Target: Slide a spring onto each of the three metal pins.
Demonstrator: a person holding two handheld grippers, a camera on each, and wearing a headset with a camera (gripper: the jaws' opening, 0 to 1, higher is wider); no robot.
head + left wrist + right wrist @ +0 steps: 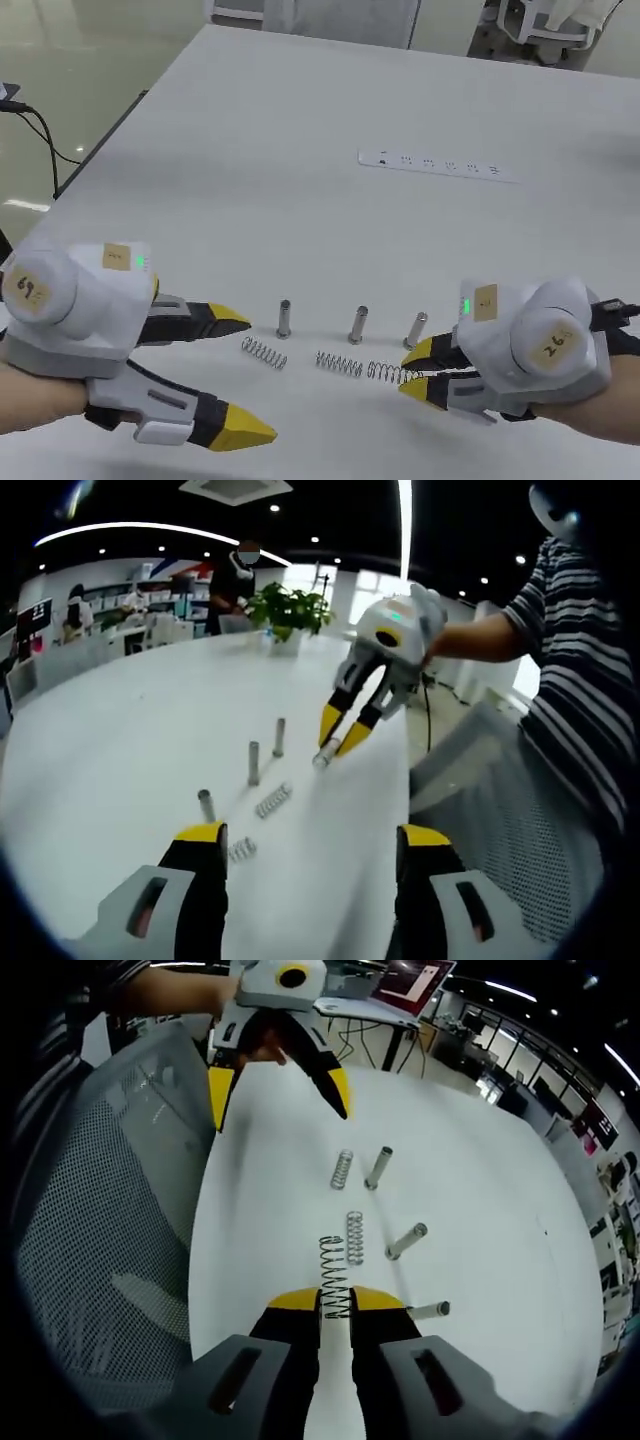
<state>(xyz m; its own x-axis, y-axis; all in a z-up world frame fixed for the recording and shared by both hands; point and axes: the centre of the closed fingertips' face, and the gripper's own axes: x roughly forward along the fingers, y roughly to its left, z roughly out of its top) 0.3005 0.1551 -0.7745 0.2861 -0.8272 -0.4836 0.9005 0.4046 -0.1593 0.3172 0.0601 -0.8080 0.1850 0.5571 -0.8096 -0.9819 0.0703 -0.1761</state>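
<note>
Right gripper (335, 1303): clamped on the near end of a spring (332, 1265), just right of the middle pin (358, 324), on your side.
Left gripper (250, 375): jaws wide apart, empty, left of the middle pin.
Loose springs: second spring (339, 364) lies flat just before the middle pin; third spring (264, 351) lies to its left.
Pins: middle pin, left pin (284, 318) and right pin (416, 329) upright, bare.
Risk: pins look free-standing, so a nudge from your spring's tip could topple one. The spring may buckle or flick out.
Writing: "69" on the left gripper's cap, "26" on the right's; sideways, unsure.

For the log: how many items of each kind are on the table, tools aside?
Pins: 3
Springs: 3, one gripped in the right tool
Power strip: 1
Total: 7
</note>
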